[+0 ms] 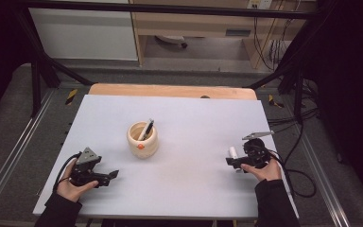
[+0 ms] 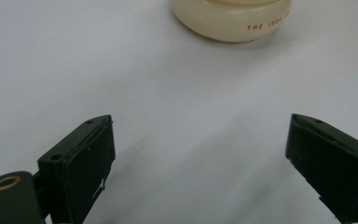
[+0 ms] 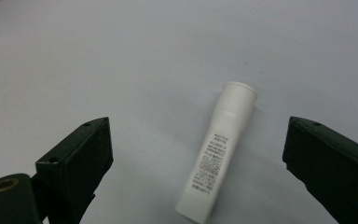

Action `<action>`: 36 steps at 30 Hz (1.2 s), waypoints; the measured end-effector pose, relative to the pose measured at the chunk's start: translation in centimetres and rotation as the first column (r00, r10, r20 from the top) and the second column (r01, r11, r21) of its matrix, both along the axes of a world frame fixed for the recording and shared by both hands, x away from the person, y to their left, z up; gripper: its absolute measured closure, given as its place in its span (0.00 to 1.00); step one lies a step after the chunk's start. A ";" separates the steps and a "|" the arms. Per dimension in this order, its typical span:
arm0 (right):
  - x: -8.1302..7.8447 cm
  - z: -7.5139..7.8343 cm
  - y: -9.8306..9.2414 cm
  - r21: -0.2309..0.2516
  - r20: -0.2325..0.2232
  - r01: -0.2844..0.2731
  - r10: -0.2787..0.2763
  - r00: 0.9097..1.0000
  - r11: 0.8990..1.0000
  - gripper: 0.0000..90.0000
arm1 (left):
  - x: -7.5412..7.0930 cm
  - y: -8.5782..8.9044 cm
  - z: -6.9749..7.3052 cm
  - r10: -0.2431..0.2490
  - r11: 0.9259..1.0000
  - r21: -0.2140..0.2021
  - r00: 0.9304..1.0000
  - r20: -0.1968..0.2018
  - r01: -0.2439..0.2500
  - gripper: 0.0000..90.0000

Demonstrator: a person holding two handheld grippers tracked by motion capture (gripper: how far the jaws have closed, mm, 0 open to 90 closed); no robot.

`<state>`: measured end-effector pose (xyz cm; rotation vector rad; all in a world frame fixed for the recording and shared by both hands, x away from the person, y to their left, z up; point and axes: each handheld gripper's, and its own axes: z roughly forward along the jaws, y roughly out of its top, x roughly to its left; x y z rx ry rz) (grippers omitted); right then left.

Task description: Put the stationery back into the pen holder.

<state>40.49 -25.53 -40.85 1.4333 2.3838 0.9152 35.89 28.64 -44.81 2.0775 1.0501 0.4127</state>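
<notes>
White tube (image 3: 216, 156) is the thing in hand here; it lies flat on the pale table (image 1: 194, 123), at the right side and toward the near edge. Going from left to right across the scene:

At the near left, the person's left hand (image 1: 71, 184) holds the left gripper (image 1: 114, 174) low over the table, pointing toward the right. In the left gripper view its two black jaws stand wide apart, with bare table surface between them, so this gripper is open and grips nothing.

A little left of the middle stands a cream-coloured round cup (image 1: 142, 138). A dark pen (image 1: 146, 129) leans inside it, and there is a small orange mark on its near side. In the left gripper view the bottom part of the cup (image 2: 230, 18) shows at the far edge, with small red letters printed on it, well apart from the jaws.

At the near right, the right hand (image 1: 264, 171) holds the right gripper (image 1: 230, 161), which points to the left. The tube (image 1: 234, 152) is just beside its tip. In the right gripper view the tube lies between the two jaws, its round cap end away from the camera and black small print along its body. The jaws stand wide on both sides and do not touch it, so this gripper is open too.
</notes>
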 end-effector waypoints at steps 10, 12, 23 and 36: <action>1.7 -0.5 -0.1 -0.040 -0.088 0.062 -0.066 0.994 0.997 0.24 | 0.0 -0.2 -0.3 -0.009 1.000 0.007 1.000 -0.011 0.009 0.09; 1.7 -0.5 -0.1 -0.039 -0.103 0.074 -0.078 0.992 0.997 0.26 | 0.0 -0.2 -0.3 -0.007 1.000 0.005 1.000 -0.012 0.007 0.09; 1.3 -0.9 0.2 -0.076 -0.147 0.096 -0.106 0.984 0.993 0.45 | 0.1 -0.1 -0.4 -0.002 1.000 0.000 1.000 -0.017 0.002 0.09; 1.6 -1.2 0.9 -0.116 -0.187 0.127 -0.147 0.971 0.985 0.61 | 0.1 -0.1 -0.5 0.000 1.000 -0.002 1.000 -0.025 0.000 0.09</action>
